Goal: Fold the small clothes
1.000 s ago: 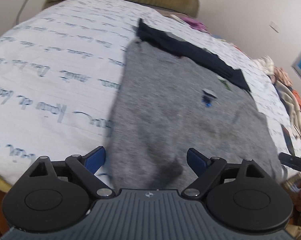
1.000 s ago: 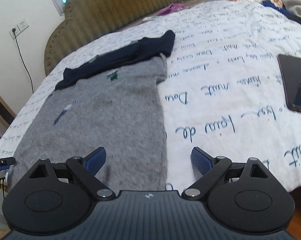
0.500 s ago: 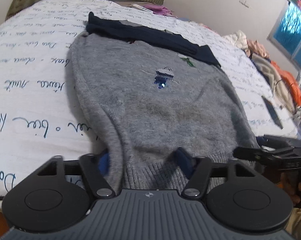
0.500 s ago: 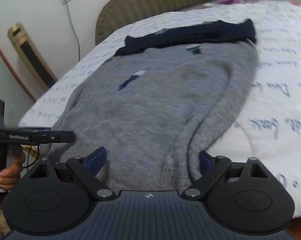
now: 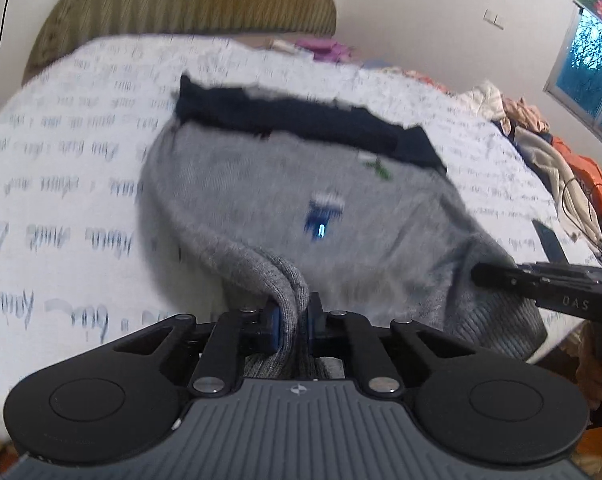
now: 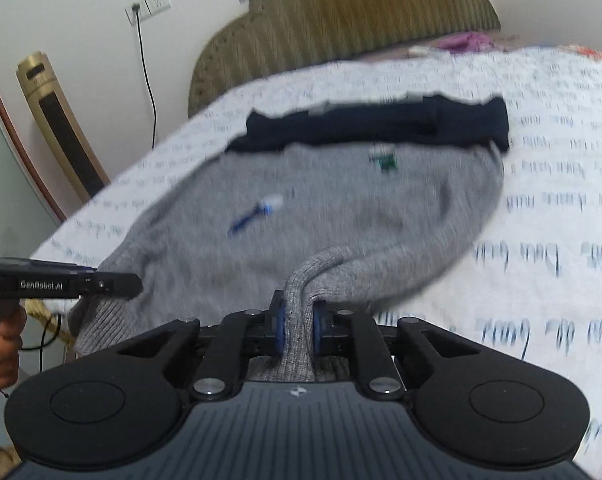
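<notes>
Left hand-held gripper (image 5: 292, 326) just clenched on grey sweater (image 5: 261, 208) hem; right hand-held gripper (image 6: 299, 330) likewise

A grey knitted sweater (image 5: 285, 208) with a dark navy band (image 5: 301, 124) along its far edge is spread on the bed, the band toward the headboard. Small blue and green motifs are seen on its front. Its ribbed near hem is bunched and lifted at 2 corners.

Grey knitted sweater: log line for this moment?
grey knitted sweater on bed | left tongs shut on hem | right tongs shut on hem | corners lifted
</notes>
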The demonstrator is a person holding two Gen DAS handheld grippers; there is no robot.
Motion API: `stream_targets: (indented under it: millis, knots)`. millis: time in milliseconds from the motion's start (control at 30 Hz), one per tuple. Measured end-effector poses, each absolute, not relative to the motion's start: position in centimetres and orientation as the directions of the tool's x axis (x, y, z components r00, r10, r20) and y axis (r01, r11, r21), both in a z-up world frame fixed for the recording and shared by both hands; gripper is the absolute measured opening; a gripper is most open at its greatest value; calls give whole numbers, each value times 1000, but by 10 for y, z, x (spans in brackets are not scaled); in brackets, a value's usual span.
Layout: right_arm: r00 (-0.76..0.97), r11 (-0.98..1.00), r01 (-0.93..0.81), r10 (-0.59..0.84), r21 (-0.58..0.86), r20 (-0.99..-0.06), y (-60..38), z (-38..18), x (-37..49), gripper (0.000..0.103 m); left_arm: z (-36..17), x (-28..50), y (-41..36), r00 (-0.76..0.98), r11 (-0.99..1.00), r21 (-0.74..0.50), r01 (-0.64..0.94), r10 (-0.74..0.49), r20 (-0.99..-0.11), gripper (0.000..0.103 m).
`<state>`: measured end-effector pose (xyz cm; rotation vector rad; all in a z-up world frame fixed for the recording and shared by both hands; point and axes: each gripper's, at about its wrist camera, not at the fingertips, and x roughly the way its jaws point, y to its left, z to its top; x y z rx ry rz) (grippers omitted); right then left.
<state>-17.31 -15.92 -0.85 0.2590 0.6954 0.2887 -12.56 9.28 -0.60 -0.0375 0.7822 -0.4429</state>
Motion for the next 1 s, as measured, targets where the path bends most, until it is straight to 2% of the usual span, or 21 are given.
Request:
stream_targets:
  millis: [133, 267, 333, 400, 467, 500, 600, 667, 733, 800, 933, 967, 1000]
  knots:
    - [781, 955, -167, 280, 244, -559, -160, 9, -147, 13, 3, -103, 78, 687, 931, -117, 345, -335, -644, 12]
    - [800, 977, -116, 198, 178, -566, -163, 9, -110, 13, -10, -70, 70, 695, 953, -87, 292, -273, -665, 12]
    - [784, 976, -84, 189, 201, -591, -169, -2, -90, 13, -22, -58, 72, 673, 958, -98, 271, -261, -692, 12]
    - [743, 956, -47, 227, 289, -630, -182, -17, -74, 14, -32, -51, 73, 649, 959, -109, 261, -258, -715, 13]
    - [718, 934, -18, 260, 357, -646, -191, -28, -70, 15, -34, -53, 78, 647, 957, -127, 262, -272, -712, 24]
    - [718, 929, -20, 271, 370, -641, -191, -31, -74, 15, -34, -55, 81, 651, 955, -136, 262, -279, -706, 24]
    - [711, 930, -25, 274, 367, -647, -194, -33, -88, 26, -32, -65, 89, 654, 952, -159, 262, -296, -696, 31]
    - [711, 928, -16, 273, 373, -648, -197, -34, -102, 29, -32, -72, 93, 652, 949, -175, 261, -307, -693, 36]
    - [707, 923, -11, 279, 385, -649, -201, -35, -114, 40, -35, -79, 97, 653, 949, -185, 256, -310, -691, 45]
    - [704, 922, -5, 278, 387, -654, -203, -37, -123, 42, -38, -85, 100, 650, 949, -195, 248, -313, -692, 47]
    - [696, 930, -10, 270, 366, -666, -200, -45, -131, 41, -43, -91, 104, 648, 947, -208, 245, -319, -692, 46]
    - [697, 932, -8, 266, 363, -666, -198, -45, -130, 40, -43, -91, 104, 645, 947, -207, 247, -320, -694, 43]
    - [701, 933, -8, 261, 359, -663, -197, -45, -129, 32, -42, -90, 103, 643, 947, -205, 246, -318, -697, 29]
